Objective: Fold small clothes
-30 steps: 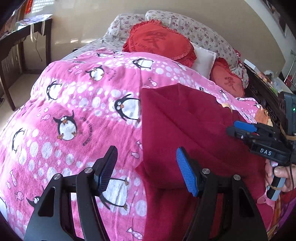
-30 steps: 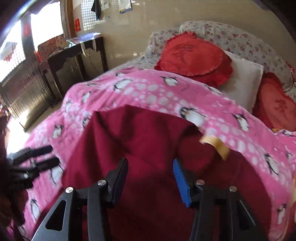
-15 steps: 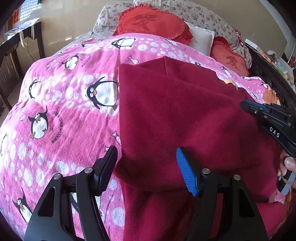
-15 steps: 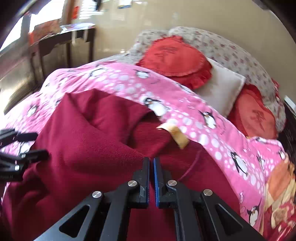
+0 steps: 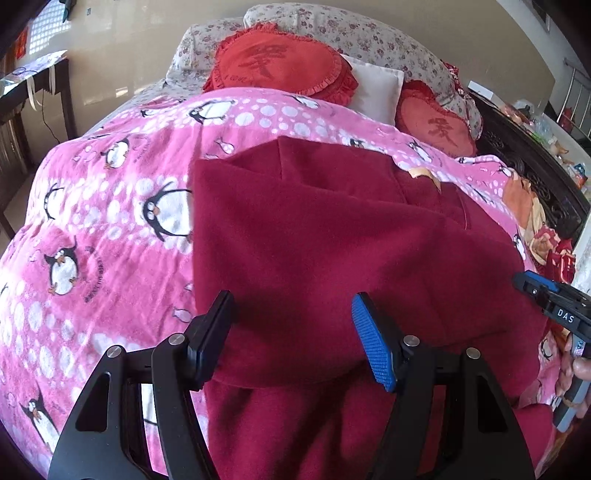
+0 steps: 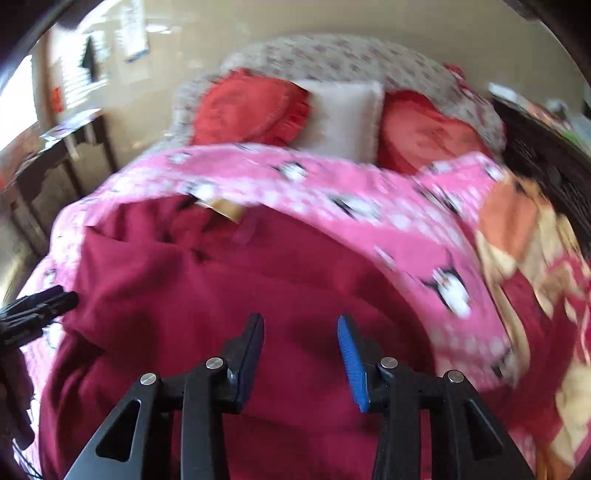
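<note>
One dark red garment (image 5: pixel 332 236) lies spread on a pink blanket (image 5: pixel 110 221) printed with penguins, which covers the bed. A folded upper layer of the garment overlaps the lower part, and a small tan tag (image 5: pixel 424 175) shows near its far edge. At the head of the bed sit two red cushions (image 5: pixel 280 66) with a dark character on each, one white pillow (image 5: pixel 373 88) between them, and flowered pillows (image 5: pixel 354 33) behind.

The left gripper (image 5: pixel 291 339) hovers low over the near part of the garment, its fingers (image 5: pixel 373 347) spread wide apart with nothing between them. The right gripper (image 6: pixel 301 358) also points across the garment, its fingers (image 6: pixel 351 362) parted and holding nothing; that view is blurred. In the left view the right gripper appears at the right edge, held in a hand (image 5: pixel 576 373), with the white letters "DAS" readable on its body. A dark desk (image 5: pixel 33 85) stands by the wall at left.
</note>
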`<state>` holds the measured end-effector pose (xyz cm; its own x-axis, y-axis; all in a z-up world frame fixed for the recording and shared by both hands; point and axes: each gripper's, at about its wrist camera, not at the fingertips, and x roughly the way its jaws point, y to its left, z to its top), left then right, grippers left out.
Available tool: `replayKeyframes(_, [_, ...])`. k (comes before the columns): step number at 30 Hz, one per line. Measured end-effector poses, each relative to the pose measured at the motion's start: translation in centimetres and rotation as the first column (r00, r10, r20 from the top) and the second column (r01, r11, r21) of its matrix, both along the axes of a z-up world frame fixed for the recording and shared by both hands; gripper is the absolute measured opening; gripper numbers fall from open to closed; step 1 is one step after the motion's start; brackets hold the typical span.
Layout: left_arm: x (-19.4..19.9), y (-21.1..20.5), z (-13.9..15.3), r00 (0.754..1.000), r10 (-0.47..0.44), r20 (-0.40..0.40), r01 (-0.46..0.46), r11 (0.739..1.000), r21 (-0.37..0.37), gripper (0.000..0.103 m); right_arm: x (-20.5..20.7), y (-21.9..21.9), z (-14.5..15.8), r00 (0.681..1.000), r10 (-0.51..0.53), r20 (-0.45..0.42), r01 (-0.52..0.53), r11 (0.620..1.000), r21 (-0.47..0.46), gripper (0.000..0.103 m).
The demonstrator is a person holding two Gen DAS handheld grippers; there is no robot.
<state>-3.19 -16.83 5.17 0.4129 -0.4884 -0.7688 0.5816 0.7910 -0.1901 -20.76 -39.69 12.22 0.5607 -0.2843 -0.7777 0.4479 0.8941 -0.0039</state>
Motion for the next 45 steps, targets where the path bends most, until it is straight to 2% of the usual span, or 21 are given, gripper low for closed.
replayKeyframes(2, [-0.2, -1.1, -1.1, 1.000, -0.011, 0.006, 0.011, 0.998, 0.058, 0.066, -0.7, -1.6, -1.8, 0.998, -0.048, -0.041, 0.049, 0.998, 0.033, 0.040])
replayKeyframes(5, [-0.8, -1.7, -1.1, 0.999, -0.023, 0.043, 0.019, 0.995, 0.097, 0.067, -1.5, -2.4, -2.4, 0.998, -0.063, -0.009, 0.064, 0.993, 0.096, 0.041])
replayKeyframes(10, [-0.7, -1.2, 0.0, 1.000, -0.005, 0.003, 0.005, 0.998, 0.059, 0.066, -2.6, -1.3, -0.4, 0.997, -0.076, 0.029, 0.075, 0.996, 0.046, 0.041])
replayKeyframes(13, [-0.8, -1.4, -0.4, 1.000, -0.005, -0.016, 0.007, 0.997, 0.077, 0.066, -2.4, -1.6, -2.5, 0.996, -0.085, -0.040, 0.088, 0.993, 0.079, 0.041])
replayKeyframes(15, [-1.2, -1.1, -0.3, 1.000, 0.001, -0.018, 0.001, 0.997, 0.072, 0.066, -2.4, -2.0, -2.9, 0.996, -0.090, -0.021, 0.092, 0.991, 0.099, 0.042])
replayKeyframes(17, [-1.6, -0.7, 0.0, 1.000, -0.001, -0.022, 0.002, 0.998, 0.062, 0.066, -3.2, -2.2, -2.0, 0.995, -0.097, -0.013, 0.097, 0.988, 0.120, 0.042])
replayKeyframes(20, [-2.1, -0.2, 0.3, 0.999, 0.009, -0.031, -0.008, 0.999, 0.044, 0.066, -5.0, -3.7, -0.2, 0.986, -0.160, 0.037, 0.155, 0.982, 0.111, 0.046])
replayKeyframes(21, [-2.2, -0.1, 0.4, 0.999, 0.010, -0.034, -0.009, 0.999, 0.039, 0.066, -5.7, -4.6, 0.2, 0.980, -0.194, 0.040, 0.189, 0.977, 0.099, 0.052])
replayKeyframes(23, [-2.4, 0.1, 0.4, 0.999, 0.010, -0.042, -0.009, 0.999, 0.035, 0.066, -6.9, -7.0, 0.8, 0.953, -0.304, 0.014, 0.304, 0.952, 0.030, 0.058])
replayKeyframes(25, [-2.6, 0.1, 0.3, 0.999, 0.009, -0.046, -0.008, 0.999, 0.032, 0.066, -8.5, -9.7, 1.6, 0.914, -0.405, 0.036, 0.404, 0.914, 0.017, 0.060])
replayKeyframes(27, [-2.8, 0.1, 0.2, 0.999, 0.006, -0.045, -0.004, 0.999, 0.037, 0.066, -9.8, -12.4, 1.8, 0.864, -0.502, 0.040, 0.502, 0.865, -0.001, 0.074])
replayKeyframes(29, [-2.9, 0.0, 0.2, 0.999, 0.004, -0.043, -0.003, 0.999, 0.041, 0.066, -10.5, -15.1, 1.2, 0.822, -0.570, -0.018, 0.569, 0.822, -0.022, 0.074])
replayKeyframes(31, [-2.9, 0.0, 0.1, 0.999, 0.006, -0.047, -0.004, 0.999, 0.042, 0.066, -10.9, -17.1, -0.2, 0.807, -0.587, -0.072, 0.589, 0.808, 0.012, 0.074])
replayKeyframes(32, [-2.8, 0.0, 0.1, 0.999, 0.006, -0.049, -0.004, 0.999, 0.043, 0.066, -10.8, -17.8, -0.8, 0.806, -0.585, -0.090, 0.589, 0.807, 0.027, 0.073])
replayKeyframes(35, [-2.8, 0.0, 0.0, 0.999, 0.004, -0.052, -0.002, 0.999, 0.042, 0.066, -11.6, -19.0, -2.8, 0.819, -0.560, -0.125, 0.572, 0.815, 0.092, 0.023])
replayKeyframes(37, [-2.8, 0.1, 0.0, 0.999, 0.003, -0.053, 0.000, 0.999, 0.042, 0.066, -12.9, -18.3, -2.2, 0.833, -0.548, -0.079, 0.554, 0.828, 0.089, 0.008])
replayKeyframes(38, [-2.7, 0.1, 0.0, 0.999, 0.002, -0.053, 0.000, 0.999, 0.042, 0.066, -13.6, -17.9, -1.7, 0.837, -0.545, -0.054, 0.548, 0.832, 0.091, 0.004])
replayKeyframes(41, [-2.7, 0.4, 0.1, 0.998, 0.006, -0.057, -0.004, 0.999, 0.035, 0.066, -16.6, -16.0, 1.3, 0.844, -0.533, 0.063, 0.523, 0.843, 0.122, 0.004])
replayKeyframes(43, [-2.8, 0.6, 0.2, 0.998, 0.013, -0.063, -0.012, 1.000, 0.024, 0.066, -19.2, -13.9, 3.9, 0.844, -0.518, 0.140, 0.507, 0.855, 0.110, 0.004])
replayKeyframes(45, [-2.8, 0.9, 0.2, 0.998, 0.017, -0.068, -0.016, 1.000, 0.017, 0.066, -21.4, -11.9, 5.4, 0.847, -0.501, 0.177, 0.489, 0.865, 0.108, 0.004])
